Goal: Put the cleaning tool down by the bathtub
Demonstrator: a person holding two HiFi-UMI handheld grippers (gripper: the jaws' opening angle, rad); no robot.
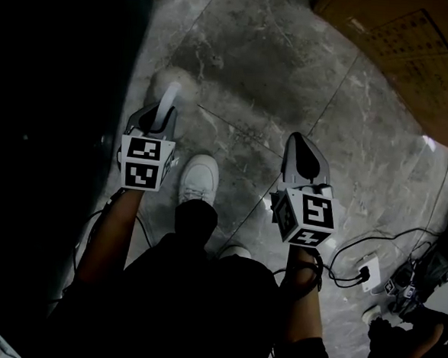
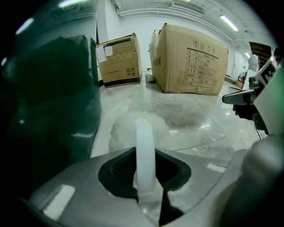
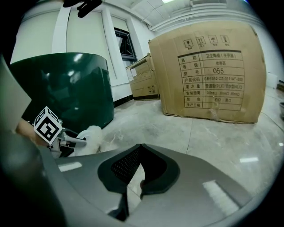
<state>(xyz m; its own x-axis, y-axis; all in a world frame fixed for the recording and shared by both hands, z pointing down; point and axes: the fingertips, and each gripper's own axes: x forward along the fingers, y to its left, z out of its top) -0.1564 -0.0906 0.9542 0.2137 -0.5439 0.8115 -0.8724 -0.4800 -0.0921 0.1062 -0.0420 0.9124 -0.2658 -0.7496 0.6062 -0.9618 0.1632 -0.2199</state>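
The cleaning tool is a white handle [image 2: 144, 153] with a fluffy white head [image 2: 128, 128] that rests on the grey marble floor. My left gripper [image 2: 144, 173] is shut on the handle. In the head view the left gripper [image 1: 159, 116] sits beside the dark green bathtub [image 1: 52, 124], and the fluffy head [image 1: 168, 80] lies just ahead of it by the tub wall. The bathtub [image 2: 49, 111] fills the left of the left gripper view. My right gripper [image 1: 303, 148] hangs to the right, shut with nothing between its jaws [image 3: 137, 173]. It looks at the tub [image 3: 66, 88] and the fluffy head [image 3: 91, 135].
Large cardboard boxes [image 2: 188, 60] stand on the floor ahead, one of them also at the head view's top right [image 1: 417, 42]. The person's white shoe [image 1: 199, 177] is between the grippers. Cables and a power strip [image 1: 370, 273] lie at the lower right.
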